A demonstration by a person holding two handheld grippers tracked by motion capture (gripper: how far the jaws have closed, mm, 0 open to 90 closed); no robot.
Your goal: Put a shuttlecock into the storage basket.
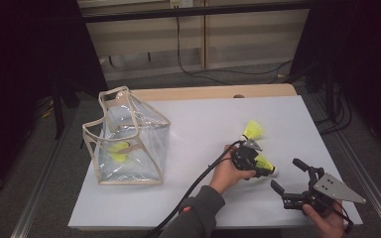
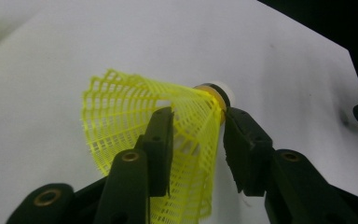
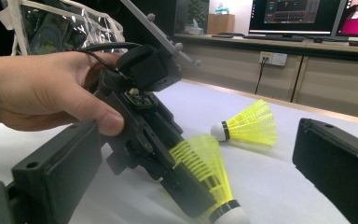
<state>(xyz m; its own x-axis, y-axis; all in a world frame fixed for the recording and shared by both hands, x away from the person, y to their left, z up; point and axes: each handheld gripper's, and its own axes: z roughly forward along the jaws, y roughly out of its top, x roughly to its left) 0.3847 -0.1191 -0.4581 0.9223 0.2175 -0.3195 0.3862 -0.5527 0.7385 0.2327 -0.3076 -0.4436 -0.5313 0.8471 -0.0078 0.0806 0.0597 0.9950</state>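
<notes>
High view alone shows a shuttlecock point(image 1: 119, 151) inside the clear bag point(image 1: 129, 139).

The high view looks forward and down from the person's side, taking in the whole white table point(image 1: 203, 124). The left gripper view sits very close, facing down onto a yellow shuttlecock point(image 2: 168, 121). The right gripper view looks low across the table toward 11 o'clock, sharing that shuttlecock point(image 3: 209, 177) and the left gripper point(image 3: 186, 186).
</notes>
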